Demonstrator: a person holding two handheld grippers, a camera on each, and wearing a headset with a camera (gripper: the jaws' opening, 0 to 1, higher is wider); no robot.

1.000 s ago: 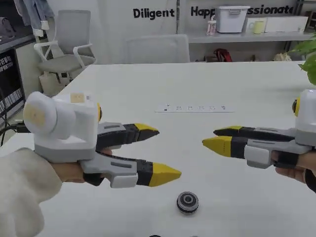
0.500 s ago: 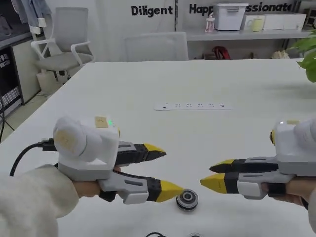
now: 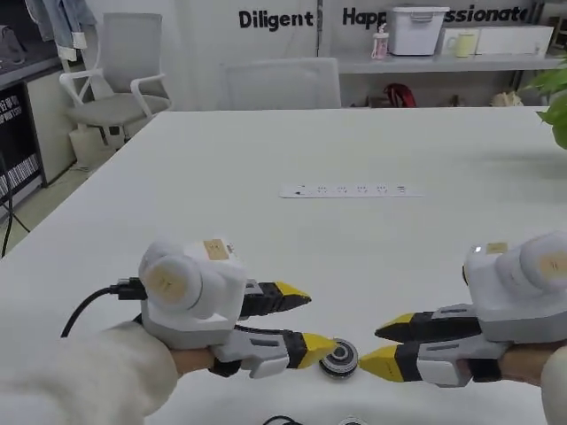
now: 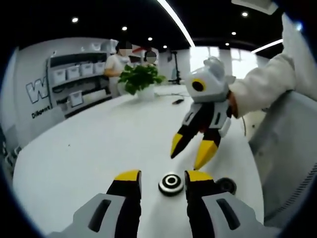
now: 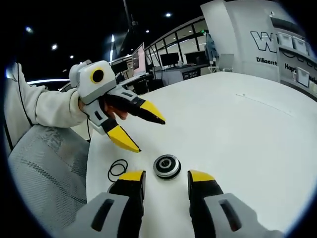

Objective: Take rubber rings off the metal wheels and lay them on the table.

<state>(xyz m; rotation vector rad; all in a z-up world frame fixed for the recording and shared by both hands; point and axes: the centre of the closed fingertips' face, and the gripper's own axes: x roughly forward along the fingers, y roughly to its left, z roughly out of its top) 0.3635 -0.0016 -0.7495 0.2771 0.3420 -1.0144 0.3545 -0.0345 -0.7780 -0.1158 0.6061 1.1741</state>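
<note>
I hold my left gripper (image 3: 321, 322) and right gripper (image 3: 369, 347) spread, flanking the round, shiny metal wheel (image 3: 338, 359) (dark-ringed) at lower centre.

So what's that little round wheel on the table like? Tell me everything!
The wheel is small, round and looks like silvery metal, with dark rings around its middle. It lies flat on the white table, between the open left gripper and the open right gripper. Neither seems to touch it.
</note>
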